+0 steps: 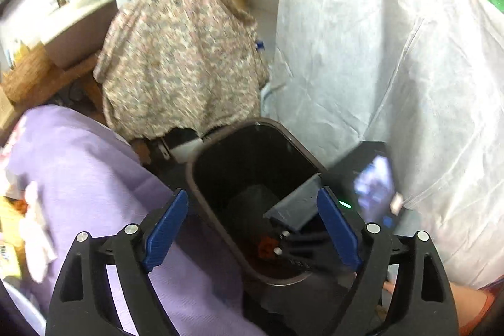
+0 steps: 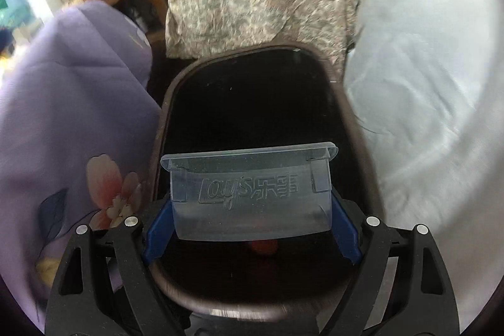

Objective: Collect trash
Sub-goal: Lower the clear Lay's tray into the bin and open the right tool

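Two grippers over the dark oval plastic trash bin (image 2: 340,103), my landmark. Inside the bin, near its floor, I see something orange-red (image 1: 266,244); I judge that piece as collected. My right gripper (image 2: 252,229) grasps a clear plastic Lay's chip tray (image 2: 249,194) across its ends, jaws wide, tray directly above the bin mouth; I judge that drop not yet done. My left gripper (image 1: 252,229) is above the bin rim, jaws spread, nothing between them.
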Motion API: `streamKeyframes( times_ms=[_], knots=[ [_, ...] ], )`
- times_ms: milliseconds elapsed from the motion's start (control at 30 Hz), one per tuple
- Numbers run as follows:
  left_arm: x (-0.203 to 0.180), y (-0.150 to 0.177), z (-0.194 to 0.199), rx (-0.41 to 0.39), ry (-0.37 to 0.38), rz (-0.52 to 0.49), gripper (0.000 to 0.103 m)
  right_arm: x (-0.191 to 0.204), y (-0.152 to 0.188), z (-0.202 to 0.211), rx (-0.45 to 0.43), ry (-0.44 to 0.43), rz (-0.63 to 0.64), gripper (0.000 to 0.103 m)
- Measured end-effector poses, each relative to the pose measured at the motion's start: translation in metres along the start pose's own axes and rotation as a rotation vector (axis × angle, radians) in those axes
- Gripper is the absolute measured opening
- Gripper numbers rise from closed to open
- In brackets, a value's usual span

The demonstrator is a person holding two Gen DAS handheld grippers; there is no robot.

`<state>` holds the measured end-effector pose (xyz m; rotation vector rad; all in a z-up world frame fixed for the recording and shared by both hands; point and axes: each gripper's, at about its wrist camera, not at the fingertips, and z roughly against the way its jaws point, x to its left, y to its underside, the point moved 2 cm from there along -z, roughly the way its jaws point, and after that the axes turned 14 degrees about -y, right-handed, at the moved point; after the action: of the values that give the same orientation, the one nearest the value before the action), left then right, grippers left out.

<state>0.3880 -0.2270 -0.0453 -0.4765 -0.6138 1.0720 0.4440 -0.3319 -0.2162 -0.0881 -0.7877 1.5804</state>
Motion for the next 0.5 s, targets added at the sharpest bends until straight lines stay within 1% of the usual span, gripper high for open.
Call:
streamKeyframes(
  times_ms=[100, 267, 433, 500],
  knots=[
    [0.007, 0.005, 0.013, -0.032, -0.019, -0.002, 0.085, 0.001, -0.010, -0.026, 0.061, 0.009, -0.006, 0.083],
    [0.011, 0.012, 0.022, -0.037, -0.021, -0.004, 0.085, -0.007, -0.025, -0.065, 0.157, 0.032, -0.051, 0.084],
    [0.014, 0.018, 0.028, -0.056, -0.033, -0.014, 0.086, -0.020, -0.021, -0.093, 0.235, 0.065, -0.107, 0.084],
    [0.014, 0.020, 0.029, -0.056, -0.030, -0.017, 0.086, -0.022, -0.019, -0.103, 0.268, 0.096, -0.112, 0.084]
  ],
)
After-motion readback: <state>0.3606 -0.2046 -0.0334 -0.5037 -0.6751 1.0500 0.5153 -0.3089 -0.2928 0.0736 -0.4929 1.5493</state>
